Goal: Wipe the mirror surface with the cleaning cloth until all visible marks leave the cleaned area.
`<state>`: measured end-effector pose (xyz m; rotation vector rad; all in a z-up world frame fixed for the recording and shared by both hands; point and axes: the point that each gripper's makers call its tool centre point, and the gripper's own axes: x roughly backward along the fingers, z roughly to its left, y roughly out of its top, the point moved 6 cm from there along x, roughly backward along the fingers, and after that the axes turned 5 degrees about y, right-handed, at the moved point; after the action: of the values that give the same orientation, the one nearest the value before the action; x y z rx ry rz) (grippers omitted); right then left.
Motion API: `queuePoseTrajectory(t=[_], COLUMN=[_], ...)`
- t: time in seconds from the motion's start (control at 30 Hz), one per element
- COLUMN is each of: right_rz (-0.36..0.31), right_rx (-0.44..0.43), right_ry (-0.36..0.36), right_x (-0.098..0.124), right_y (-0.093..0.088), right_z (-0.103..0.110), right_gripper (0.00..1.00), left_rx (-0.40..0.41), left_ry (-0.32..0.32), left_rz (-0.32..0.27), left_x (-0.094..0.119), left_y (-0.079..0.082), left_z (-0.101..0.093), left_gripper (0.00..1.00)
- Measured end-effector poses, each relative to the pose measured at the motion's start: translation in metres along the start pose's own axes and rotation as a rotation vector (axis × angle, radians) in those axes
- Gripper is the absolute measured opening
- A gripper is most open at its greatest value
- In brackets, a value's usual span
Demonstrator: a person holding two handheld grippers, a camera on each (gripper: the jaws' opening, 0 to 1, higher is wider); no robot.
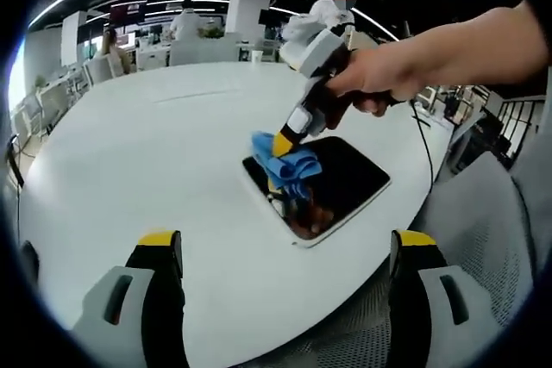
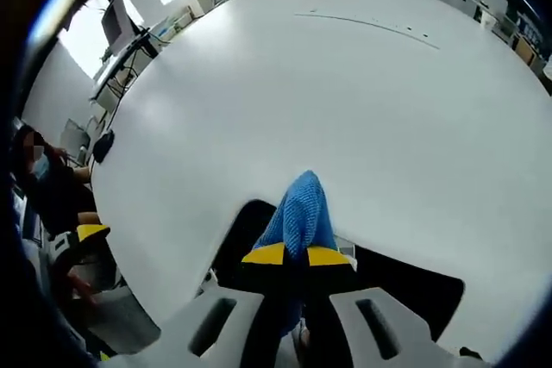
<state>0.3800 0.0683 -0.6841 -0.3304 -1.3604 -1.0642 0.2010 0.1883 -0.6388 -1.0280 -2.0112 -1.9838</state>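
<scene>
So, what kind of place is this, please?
Probably an open-plan office: a big white table holds the mirror, desks with monitors stand behind it, and a mesh chair sits near. The right gripper presses a blue cloth on the mirror.

No readable text, label or number — anywhere.

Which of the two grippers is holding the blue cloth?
The right gripper, shut on the blue cloth over the mirror. The left gripper is open, holding nothing.
</scene>
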Motion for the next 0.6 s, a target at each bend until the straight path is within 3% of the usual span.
queuePoseTrajectory(t=[0.27,0.4,0.6], right_rz=[-0.003,0.001,-0.008], right_rx=[0.001,-0.015,-0.041], right_ry=[-0.015,-0.023,-0.015], right_x=[0.004,0.008,0.008], right_y=[-0.004,-0.007,-0.008], right_z=[-0.007,-0.015,-0.017], right_gripper=[0.01,0.01,0.01], left_rx=[-0.046,-0.037,-0.057], left_ry=[-0.011,-0.009,-0.018], left_rz=[-0.023,0.019,0.027], left_x=[-0.007,-0.009,-0.011], left_y=[-0.001,-0.009,-0.011], left_z=[-0.006,-0.002,-0.004], left_gripper=[0.99,0.99,0.99])
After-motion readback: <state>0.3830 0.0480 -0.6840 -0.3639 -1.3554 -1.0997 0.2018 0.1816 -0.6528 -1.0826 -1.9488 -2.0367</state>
